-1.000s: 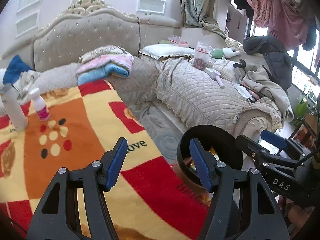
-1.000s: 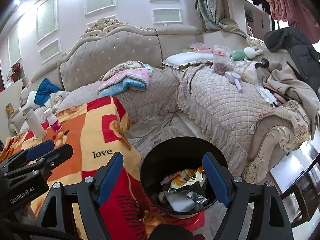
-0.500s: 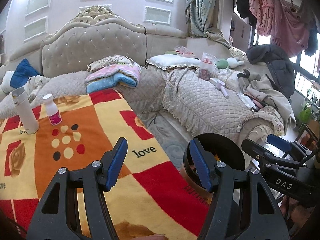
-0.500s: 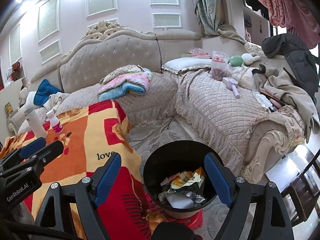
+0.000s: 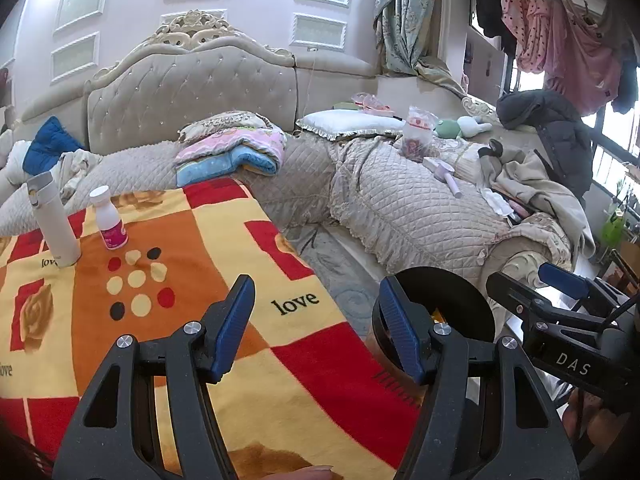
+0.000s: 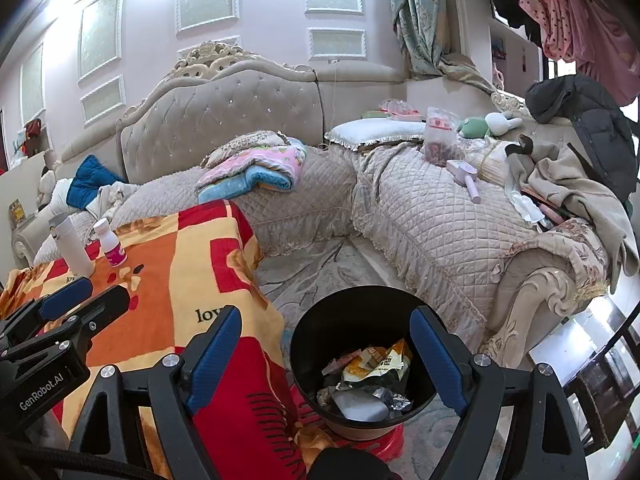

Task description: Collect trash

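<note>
Gaping empty, right tool (image 6: pixel 326 350) over bin (image 6: pixel 360 308), left tool (image 5: pixel 316 320) half-open

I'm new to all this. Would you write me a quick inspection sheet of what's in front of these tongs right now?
Surface: patchwork blanket printed "love", covering a table.
Job's things: black trash bin on the floor beside the blanket, holding wrappers.
Clutter: white flask and small pink-labelled bottle, both upright on the blanket.
Tongs: left tongs open, empty, over the blanket; right tongs open, empty, over the bin.
Cables: a dark cable along the bottom edge of the right view.
Surroundings: tufted sofa with folded blankets, coat, hanging clothes.
</note>
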A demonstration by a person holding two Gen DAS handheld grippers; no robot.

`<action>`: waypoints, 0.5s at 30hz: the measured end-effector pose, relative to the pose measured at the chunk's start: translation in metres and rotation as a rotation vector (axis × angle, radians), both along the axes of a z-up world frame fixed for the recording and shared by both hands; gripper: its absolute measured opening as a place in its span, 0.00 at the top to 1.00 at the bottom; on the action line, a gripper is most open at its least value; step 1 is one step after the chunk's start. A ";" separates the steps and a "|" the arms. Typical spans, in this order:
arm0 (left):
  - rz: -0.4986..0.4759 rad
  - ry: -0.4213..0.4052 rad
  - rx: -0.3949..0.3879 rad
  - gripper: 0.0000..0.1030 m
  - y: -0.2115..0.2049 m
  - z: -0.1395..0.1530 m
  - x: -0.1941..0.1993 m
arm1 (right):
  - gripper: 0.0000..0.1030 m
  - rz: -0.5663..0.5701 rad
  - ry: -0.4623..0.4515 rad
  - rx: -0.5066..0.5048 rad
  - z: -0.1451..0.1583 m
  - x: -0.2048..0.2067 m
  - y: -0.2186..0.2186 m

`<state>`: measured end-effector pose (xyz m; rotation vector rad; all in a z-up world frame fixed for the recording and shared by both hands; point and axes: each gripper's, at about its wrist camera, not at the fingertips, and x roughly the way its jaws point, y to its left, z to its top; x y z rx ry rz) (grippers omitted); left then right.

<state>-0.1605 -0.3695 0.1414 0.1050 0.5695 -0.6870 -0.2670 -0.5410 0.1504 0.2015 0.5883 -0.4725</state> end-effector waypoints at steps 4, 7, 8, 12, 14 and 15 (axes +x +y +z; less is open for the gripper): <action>0.006 0.002 0.000 0.38 0.001 -0.002 0.001 | 0.18 0.002 0.006 0.002 -0.001 0.002 0.001; 0.005 0.004 0.001 0.38 0.001 -0.004 0.002 | 0.17 0.005 0.009 0.002 -0.001 0.003 0.001; 0.007 0.003 0.001 0.38 0.001 -0.003 0.002 | 0.17 0.005 0.010 0.001 -0.002 0.003 0.001; 0.006 0.004 0.001 0.38 0.001 -0.003 0.002 | 0.17 0.005 0.011 0.002 -0.002 0.004 0.001; 0.005 0.005 0.001 0.38 0.001 -0.004 0.001 | 0.17 0.005 0.011 0.002 -0.003 0.003 0.001; 0.003 0.005 0.002 0.38 0.001 -0.005 0.002 | 0.17 0.005 0.012 0.002 -0.003 0.003 0.002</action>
